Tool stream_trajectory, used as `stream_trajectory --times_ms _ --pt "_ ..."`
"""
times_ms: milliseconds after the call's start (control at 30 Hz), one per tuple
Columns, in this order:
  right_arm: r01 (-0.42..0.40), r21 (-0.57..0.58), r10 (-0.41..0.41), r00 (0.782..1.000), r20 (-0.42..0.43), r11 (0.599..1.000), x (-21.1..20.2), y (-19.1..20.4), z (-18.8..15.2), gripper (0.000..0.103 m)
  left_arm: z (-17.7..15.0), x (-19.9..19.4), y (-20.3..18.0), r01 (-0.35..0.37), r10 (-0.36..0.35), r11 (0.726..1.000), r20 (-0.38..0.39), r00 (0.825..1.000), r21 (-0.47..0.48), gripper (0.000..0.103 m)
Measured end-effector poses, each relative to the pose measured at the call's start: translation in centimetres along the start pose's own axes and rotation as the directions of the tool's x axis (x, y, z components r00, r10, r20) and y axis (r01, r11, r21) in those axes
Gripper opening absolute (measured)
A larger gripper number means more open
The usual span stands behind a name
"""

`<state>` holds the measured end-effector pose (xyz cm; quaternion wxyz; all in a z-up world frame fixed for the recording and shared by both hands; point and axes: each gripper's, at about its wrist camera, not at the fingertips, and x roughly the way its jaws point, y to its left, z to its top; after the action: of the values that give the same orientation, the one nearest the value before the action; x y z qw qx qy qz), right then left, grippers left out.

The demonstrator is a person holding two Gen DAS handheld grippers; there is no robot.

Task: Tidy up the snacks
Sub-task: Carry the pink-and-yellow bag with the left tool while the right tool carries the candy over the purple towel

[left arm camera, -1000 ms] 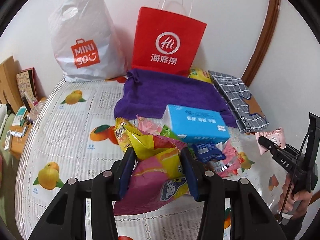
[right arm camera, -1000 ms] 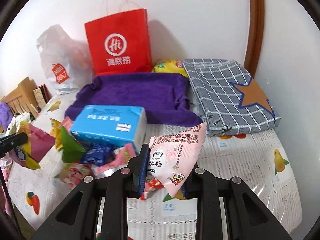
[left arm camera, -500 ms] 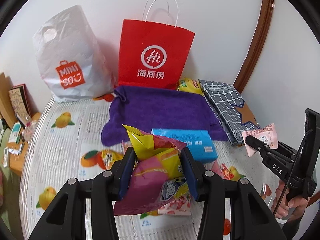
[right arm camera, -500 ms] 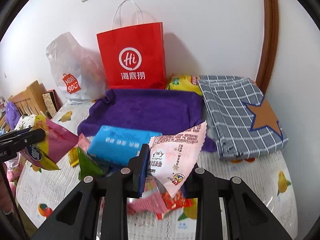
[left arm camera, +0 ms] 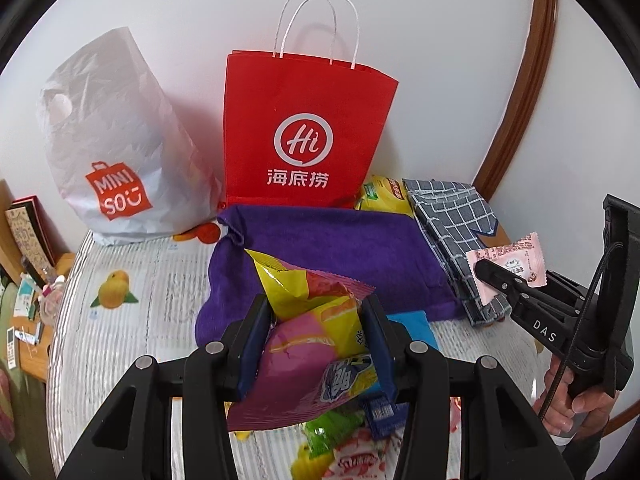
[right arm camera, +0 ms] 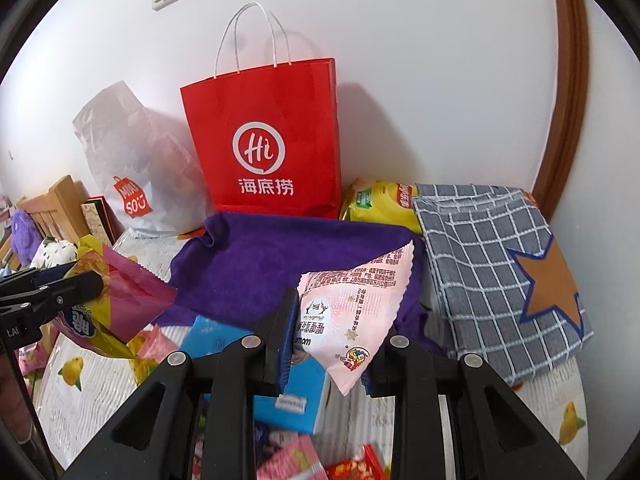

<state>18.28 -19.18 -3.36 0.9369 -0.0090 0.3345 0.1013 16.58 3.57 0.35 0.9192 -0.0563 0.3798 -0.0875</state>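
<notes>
My left gripper [left arm camera: 316, 320] is shut on a pink and yellow snack bag [left arm camera: 308, 344], lifted above the table. My right gripper [right arm camera: 332, 336] is shut on a small pale pink snack packet [right arm camera: 352, 316], also raised. The right gripper with its pink packet [left arm camera: 516, 264] shows at the right of the left wrist view, the left gripper with its bag [right arm camera: 112, 300] at the left of the right wrist view. A red paper bag [left arm camera: 304, 136] with white handles stands open-topped against the wall. More loose snacks [left arm camera: 348, 444] lie below the left gripper.
A white plastic shopping bag [left arm camera: 116, 148] stands left of the red bag. A purple towel [left arm camera: 332, 256] lies in front of it, a folded grey checked cloth [right arm camera: 496, 272] and a yellow packet [right arm camera: 380, 204] to the right. A blue tissue pack [right arm camera: 296, 392] lies under the grippers.
Both grippers have risen and moved toward the red bag with their packets still held. The bags look larger and the pile of snacks has dropped lower in both views.
</notes>
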Motion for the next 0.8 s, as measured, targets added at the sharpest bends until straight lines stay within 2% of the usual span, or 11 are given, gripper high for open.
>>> stream_trajectory --times_ms 267,800 --pt "0.005 0.006 -0.005 1.000 -0.010 1.000 3.5 -0.5 2.2 0.027 2.4 3.4 0.8 -0.008 0.008 1.000 -0.029 1.000 0.004 0.045" --pt "0.053 0.037 -0.051 0.998 -0.038 0.998 11.4 -4.2 6.5 0.027 7.4 10.2 2.1 -0.036 0.036 0.999 -0.057 0.998 0.011 0.045"
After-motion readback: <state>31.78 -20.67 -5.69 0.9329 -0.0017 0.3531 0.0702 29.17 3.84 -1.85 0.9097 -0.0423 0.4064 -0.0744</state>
